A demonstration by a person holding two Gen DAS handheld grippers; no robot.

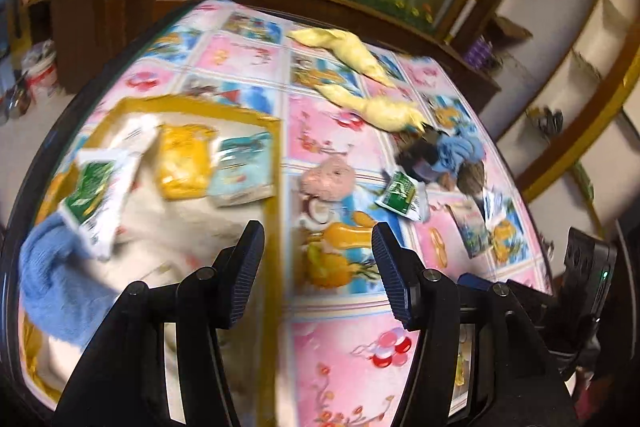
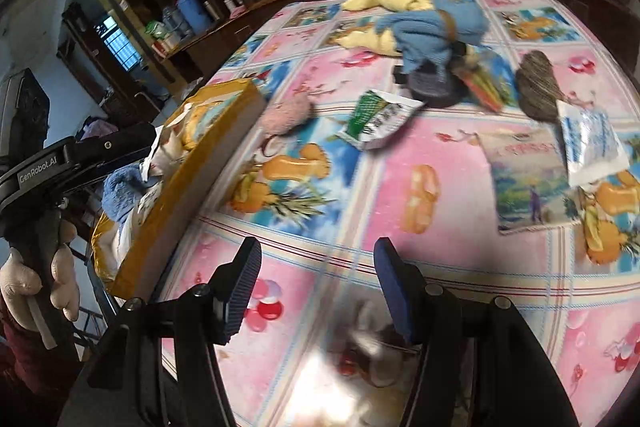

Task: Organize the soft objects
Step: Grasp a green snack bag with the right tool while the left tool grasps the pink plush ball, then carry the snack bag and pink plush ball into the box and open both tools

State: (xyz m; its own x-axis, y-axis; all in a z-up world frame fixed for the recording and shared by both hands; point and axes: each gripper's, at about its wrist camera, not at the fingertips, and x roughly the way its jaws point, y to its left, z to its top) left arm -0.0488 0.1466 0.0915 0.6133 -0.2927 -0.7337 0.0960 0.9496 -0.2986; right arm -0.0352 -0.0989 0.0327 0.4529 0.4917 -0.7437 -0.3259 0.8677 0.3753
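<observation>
Motion blur on both wrist views, so we call fine detail with care. Cardboard box (image 1: 224, 115), yellow-taped rim, sits on the left part of the table (image 1: 340, 347), which carries a pink and blue cartoon-print cloth. Inside the box we see a blue fluffy towel (image 1: 56, 287), a green-and-white packet (image 1: 96, 203), a yellow pouch (image 1: 184, 163) and a pale blue tissue pack (image 1: 244, 171), all lying loose and overlapping.

Outside, on the cloth: pink plush toy (image 1: 328, 179) just beside the box wall, second green packet (image 2: 376, 123) near it, pale yellow cloth (image 1: 352, 55) twisted along the far edge, blue knit piece (image 2: 432, 31) heaped over dark items, brown fuzzy piece (image 2: 536, 87), white-blue sachet (image 2: 588, 147) partly over a flat picture card (image 2: 528, 183).

Our left gripper (image 1: 318, 267) hangs over the box's right wall, fingers spread, nothing between them. Our right gripper (image 2: 318, 287) hangs over bare cloth, fingers likewise apart and empty.
</observation>
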